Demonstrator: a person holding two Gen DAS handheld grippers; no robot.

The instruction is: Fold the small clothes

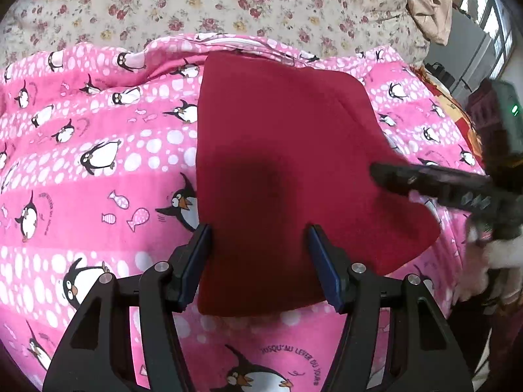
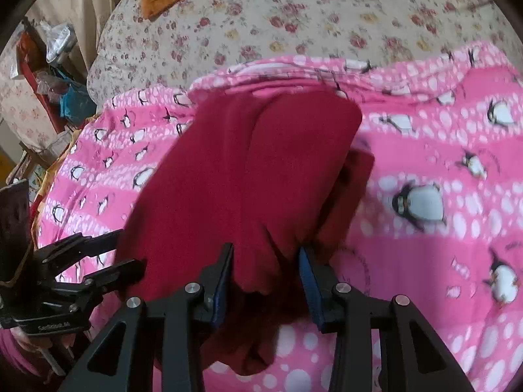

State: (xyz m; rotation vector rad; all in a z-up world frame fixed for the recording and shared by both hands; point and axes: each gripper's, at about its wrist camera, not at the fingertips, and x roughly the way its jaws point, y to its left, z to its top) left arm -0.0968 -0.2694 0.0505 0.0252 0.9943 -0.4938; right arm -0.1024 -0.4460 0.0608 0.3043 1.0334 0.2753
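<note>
My left claw [image 1: 258, 238] stood wide, its fingers straddling the near edge of the red garment [image 1: 287, 163], which lay on the pink penguin blanket [image 1: 98, 170]. My right claw [image 2: 266, 261] pinched the garment's lifted right edge; floral bedsheet [image 1: 196, 0] beyond.

A bed in a cream rose-print floral sheet [image 1: 228, 3] carries a pink penguin-patterned blanket [image 1: 98, 163], a dark red fleece garment [image 1: 278, 150] lying flat on that blanket.
</note>
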